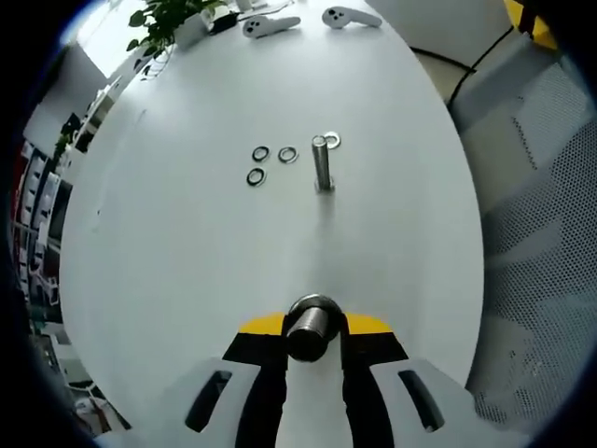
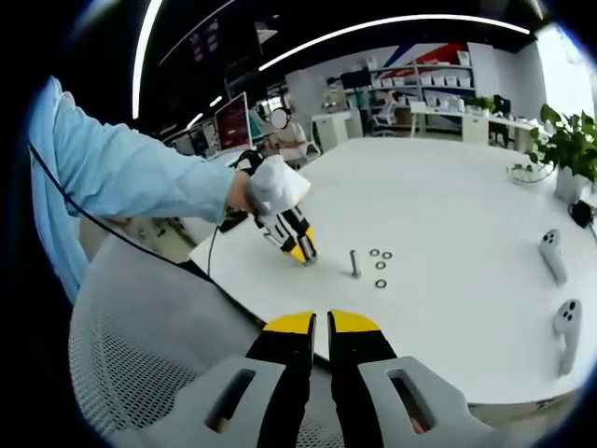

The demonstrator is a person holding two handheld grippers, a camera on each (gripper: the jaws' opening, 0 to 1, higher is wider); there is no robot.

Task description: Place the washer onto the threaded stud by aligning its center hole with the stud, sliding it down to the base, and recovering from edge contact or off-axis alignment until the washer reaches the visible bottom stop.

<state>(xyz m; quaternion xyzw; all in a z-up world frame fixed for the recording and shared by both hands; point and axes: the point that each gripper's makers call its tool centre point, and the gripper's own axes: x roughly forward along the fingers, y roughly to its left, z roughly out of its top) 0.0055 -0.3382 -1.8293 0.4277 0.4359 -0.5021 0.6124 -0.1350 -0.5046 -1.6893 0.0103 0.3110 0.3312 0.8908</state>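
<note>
A threaded stud (image 1: 322, 163) stands upright on the round white table (image 1: 187, 261); in the right gripper view the stud (image 2: 354, 264) looks small. Three washers (image 1: 260, 153) (image 1: 287, 154) (image 1: 256, 176) lie flat to its left, and another washer (image 1: 332, 140) lies just behind its top. My left gripper (image 1: 313, 329) is shut on a short metal cylinder (image 1: 312, 322) seen end-on, well short of the stud. In the right gripper view a hand holds the left gripper (image 2: 300, 250) tip-down near the stud. My right gripper (image 2: 322, 327) is shut and holds nothing, off the table edge.
Two white controllers (image 1: 270, 25) (image 1: 350, 16) and a potted plant (image 1: 168, 19) sit at the table's far side. A mesh chair (image 1: 541, 233) stands right of the table. A person's blue sleeve (image 2: 121, 177) crosses the right gripper view above another mesh seat (image 2: 131, 355).
</note>
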